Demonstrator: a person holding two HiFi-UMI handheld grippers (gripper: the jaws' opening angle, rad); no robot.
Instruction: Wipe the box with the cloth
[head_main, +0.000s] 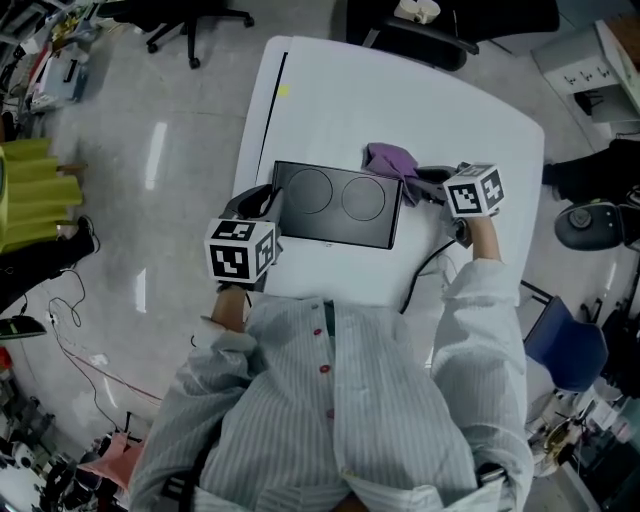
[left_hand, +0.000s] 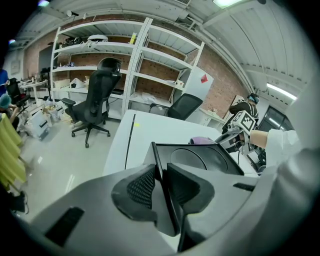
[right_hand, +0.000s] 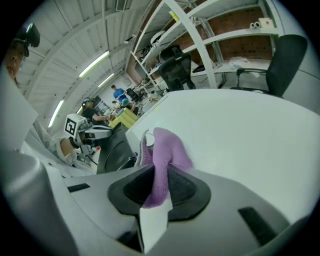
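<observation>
Both hands are busy: our left gripper has its jaws clamped on the left edge of the black box on the worktop, our right gripper has its jaws pinching the purple cloth by the box's far right corner, so we judge nearly all the wiping remains.

My left claw is grey with black, fine-gridded pads; my right claw is the same grey and black. The cloth is purple. The box is black with two faint rings on top. The bench is white. My shirt is pale, finely striped, with red buttons.
</observation>
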